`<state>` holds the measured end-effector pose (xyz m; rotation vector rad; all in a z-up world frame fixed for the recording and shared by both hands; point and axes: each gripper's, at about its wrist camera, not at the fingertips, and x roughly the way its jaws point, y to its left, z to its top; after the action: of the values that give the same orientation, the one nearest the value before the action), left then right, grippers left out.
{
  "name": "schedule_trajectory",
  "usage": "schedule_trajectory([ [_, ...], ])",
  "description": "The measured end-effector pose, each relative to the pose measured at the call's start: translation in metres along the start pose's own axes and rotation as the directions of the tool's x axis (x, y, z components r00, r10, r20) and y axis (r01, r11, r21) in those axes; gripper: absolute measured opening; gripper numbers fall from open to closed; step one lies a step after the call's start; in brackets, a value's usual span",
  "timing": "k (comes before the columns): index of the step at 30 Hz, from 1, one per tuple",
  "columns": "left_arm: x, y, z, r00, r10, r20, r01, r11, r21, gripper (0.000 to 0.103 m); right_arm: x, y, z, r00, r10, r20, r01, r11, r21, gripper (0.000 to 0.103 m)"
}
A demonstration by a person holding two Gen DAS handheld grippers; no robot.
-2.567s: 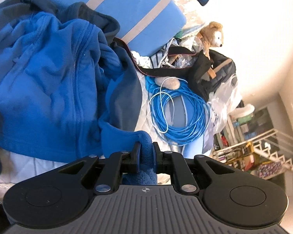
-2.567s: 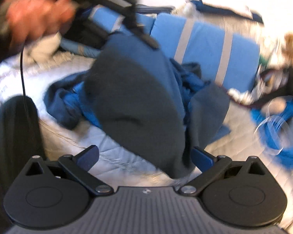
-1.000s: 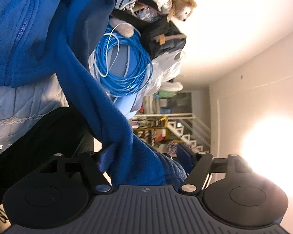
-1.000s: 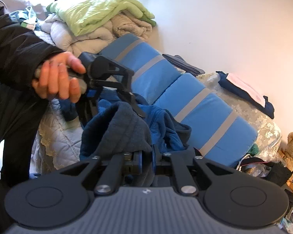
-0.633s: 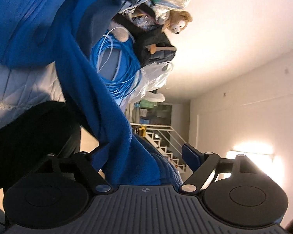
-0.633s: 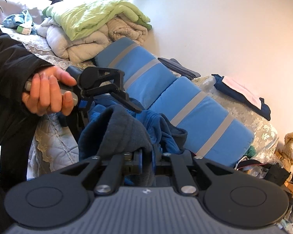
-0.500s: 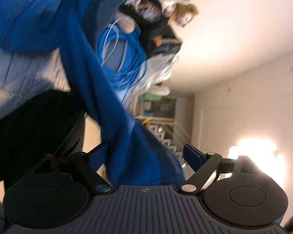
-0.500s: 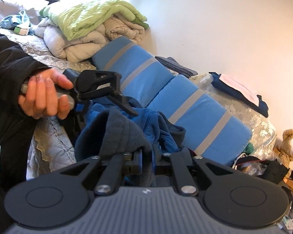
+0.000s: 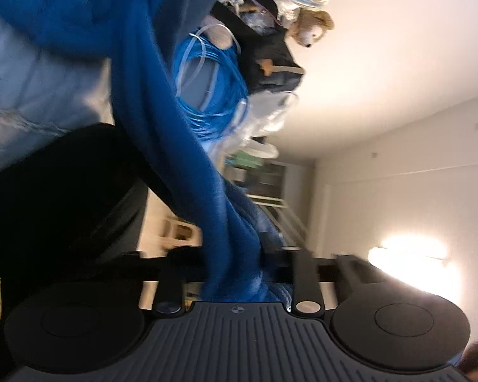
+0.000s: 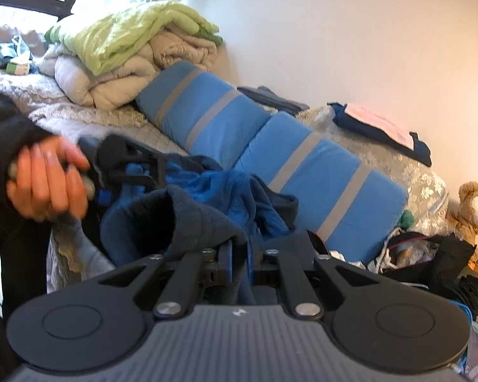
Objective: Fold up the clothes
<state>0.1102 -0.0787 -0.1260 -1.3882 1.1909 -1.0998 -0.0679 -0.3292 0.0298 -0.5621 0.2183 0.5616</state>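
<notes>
A blue fleece jacket [image 9: 175, 146] with dark grey panels hangs off the bed between both grippers. In the left wrist view a twisted strand of it runs down into my left gripper [image 9: 235, 254], whose jaws are closing and pinch the fleece between them. In the right wrist view my right gripper [image 10: 239, 261] is shut on a dark grey fold of the same jacket [image 10: 188, 216]. Beyond it a hand [image 10: 47, 184] holds the left gripper [image 10: 127, 165] at the jacket's far side, blurred.
A grey quilted bed [image 9: 41, 79] carries a blue striped cushion [image 10: 271, 146], a pile of green and beige blankets [image 10: 127, 41], a coil of blue cable [image 9: 213, 95], a black bag [image 9: 271, 63] and a teddy bear [image 10: 474, 207]. A dark sleeve fills the left edge.
The left jaws, wide apart around the hanging blue fleece before, have come together onto it. The left hand has sunk a little. The right gripper keeps its grip and has barely moved.
</notes>
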Motion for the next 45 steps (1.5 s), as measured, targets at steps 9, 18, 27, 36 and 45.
schedule_trajectory([
  [9,0.001,-0.047,-0.009,0.993,0.078,0.090,-0.084,0.994,0.067,0.015,-0.006,-0.017,-0.033,0.986,0.065,-0.151,-0.016,0.953,0.303,0.072],
  [18,0.023,-0.063,-0.032,0.968,0.088,0.235,-0.137,0.969,0.204,0.015,-0.019,-0.060,-0.070,0.964,0.243,0.109,-0.192,0.353,0.916,0.091],
  [27,0.040,-0.065,-0.061,0.933,0.073,0.353,-0.186,0.937,0.297,0.015,-0.018,-0.071,-0.105,0.981,0.026,0.191,-0.187,-0.114,0.976,0.094],
  [36,0.045,-0.059,-0.072,0.925,0.086,0.371,-0.206,0.933,0.295,0.016,-0.002,-0.067,-0.115,0.982,-0.062,0.180,-0.189,-0.206,0.960,0.018],
  [45,0.033,-0.084,-0.074,0.934,0.153,0.323,-0.269,0.895,0.355,0.079,-0.011,-0.112,-0.095,0.990,-0.068,0.123,-0.126,-0.037,0.991,0.013],
])
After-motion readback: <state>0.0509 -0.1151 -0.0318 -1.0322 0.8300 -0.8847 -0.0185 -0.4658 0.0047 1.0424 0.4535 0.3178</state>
